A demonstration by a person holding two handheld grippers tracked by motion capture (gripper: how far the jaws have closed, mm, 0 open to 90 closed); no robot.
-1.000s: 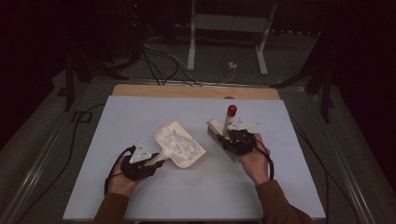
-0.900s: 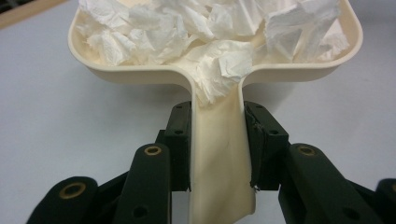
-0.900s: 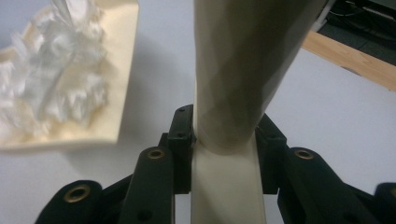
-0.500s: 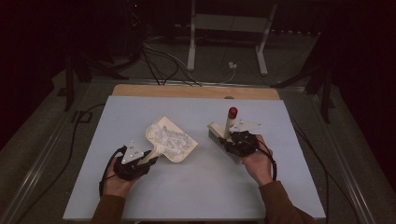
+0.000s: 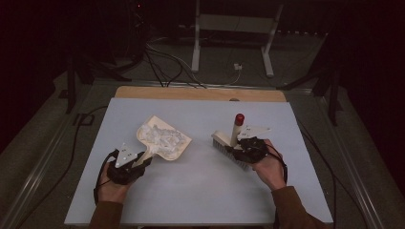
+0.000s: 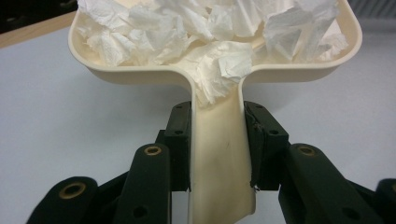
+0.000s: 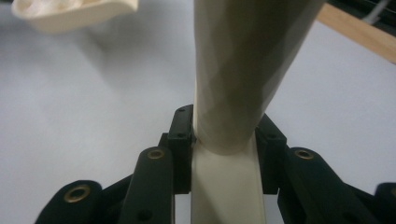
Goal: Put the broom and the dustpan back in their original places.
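Observation:
A cream dustpan full of crumpled white paper lies left of the table's middle. My left gripper is shut on its handle. The left gripper view shows the pads clamping the flat handle just below the pan's wall, with paper spilling toward the handle. To the right a cream hand brush rests bristles-down, its red-tipped handle pointing up. My right gripper is shut on the brush. In the right gripper view its jaws squeeze the brush handle, and the dustpan's edge shows at the top left.
The pale grey table top has a wooden strip along its far edge. Beyond it the dark floor holds cables and a white metal stand. A cable runs along the table's left side.
My left gripper has carried the dustpan to the left, away from the brush, widening the gap between them. The right gripper and brush have stayed put.

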